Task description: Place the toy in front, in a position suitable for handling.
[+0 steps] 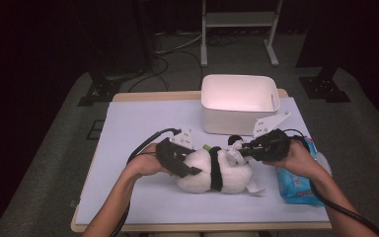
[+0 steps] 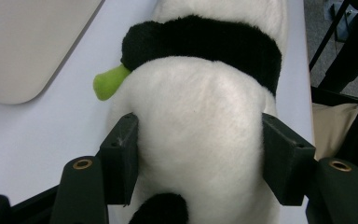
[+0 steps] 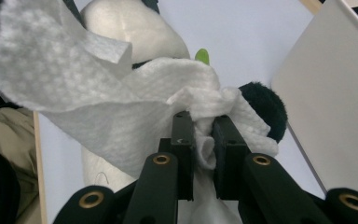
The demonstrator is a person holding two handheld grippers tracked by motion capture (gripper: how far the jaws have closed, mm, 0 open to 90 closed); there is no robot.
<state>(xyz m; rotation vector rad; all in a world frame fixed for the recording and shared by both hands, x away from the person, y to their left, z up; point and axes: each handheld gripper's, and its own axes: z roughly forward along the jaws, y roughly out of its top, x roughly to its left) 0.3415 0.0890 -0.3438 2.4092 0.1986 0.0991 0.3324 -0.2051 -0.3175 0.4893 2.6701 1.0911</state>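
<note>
A black-and-white plush panda lies on its side in the middle of the table, with a small green piece sticking out at its black band. My left gripper is shut on the panda's white body, one jaw pressing in on each side. My right gripper is at the panda's head end, shut on a crumpled white wipe. The wipe drapes over the plush near its black ear.
A white bin stands just behind the panda, close to both grippers. A blue pack of wipes lies at the right under the person's right forearm. A light sheet covers the table, with bare room at the left.
</note>
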